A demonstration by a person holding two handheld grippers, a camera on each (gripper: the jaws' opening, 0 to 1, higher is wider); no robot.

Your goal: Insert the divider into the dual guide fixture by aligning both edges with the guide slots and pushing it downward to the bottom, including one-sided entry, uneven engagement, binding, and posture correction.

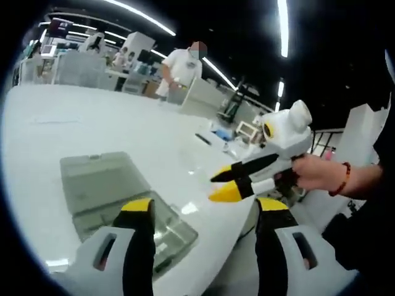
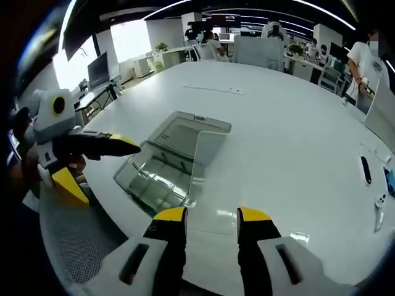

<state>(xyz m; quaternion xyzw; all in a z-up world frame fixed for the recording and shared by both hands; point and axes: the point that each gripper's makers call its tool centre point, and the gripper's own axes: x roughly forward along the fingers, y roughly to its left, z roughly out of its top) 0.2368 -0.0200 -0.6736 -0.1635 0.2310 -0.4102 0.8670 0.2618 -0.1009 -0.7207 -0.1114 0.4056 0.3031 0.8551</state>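
A glossy white table [image 2: 296, 142] is reflecting pale streaks from the ceiling lights. On it, a clear, faintly grey-green plastic box [image 2: 170, 161] is showing see-through walls and an open lid. Nearest the box, the right gripper [image 2: 211, 221] is wearing yellow tips over black jaws on a light grey body; the left gripper [image 1: 205, 209] is showing the same yellow, black and grey. Beyond the table, a person in a white shirt [image 1: 183, 66] is standing. A hand [image 1: 318, 172] is wearing a red bead bracelet [image 1: 342, 179].
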